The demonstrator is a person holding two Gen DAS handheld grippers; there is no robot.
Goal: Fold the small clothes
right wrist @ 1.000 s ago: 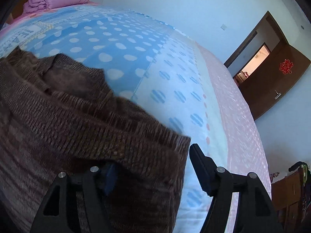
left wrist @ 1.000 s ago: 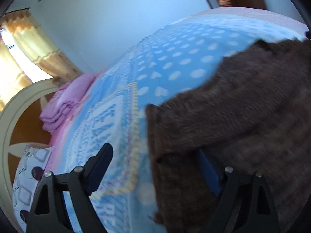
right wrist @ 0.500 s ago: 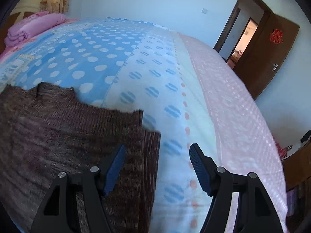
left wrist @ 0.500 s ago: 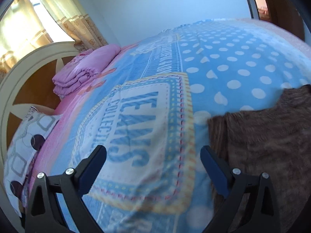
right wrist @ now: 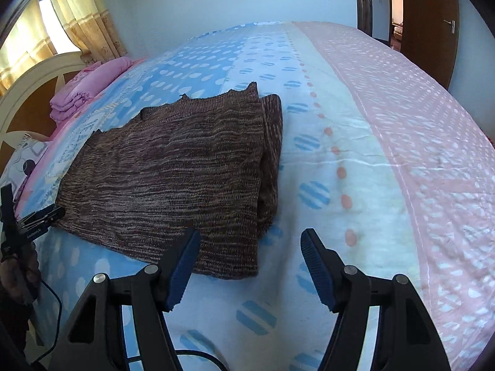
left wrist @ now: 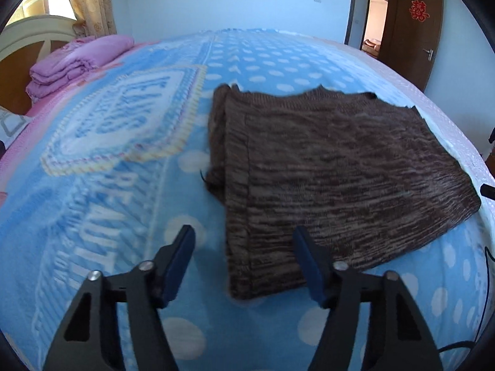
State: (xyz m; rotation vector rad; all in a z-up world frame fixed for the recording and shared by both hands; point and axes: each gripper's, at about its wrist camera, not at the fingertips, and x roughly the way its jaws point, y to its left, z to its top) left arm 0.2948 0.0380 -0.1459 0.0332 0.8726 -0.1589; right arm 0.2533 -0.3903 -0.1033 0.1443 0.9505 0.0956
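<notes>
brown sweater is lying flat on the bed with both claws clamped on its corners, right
Not quite. The brown sweater does lie flat on the bed, but neither claw grips it: both wrist views show the left claw and right claw open, off the fabric.

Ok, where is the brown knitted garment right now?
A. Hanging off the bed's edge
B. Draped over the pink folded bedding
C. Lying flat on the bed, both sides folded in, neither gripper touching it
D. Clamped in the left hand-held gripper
C: the brown knitted garment lies flat on the bed, side edges folded in, with the left hand-held gripper and right hand-held gripper both open and clear of it.
</notes>
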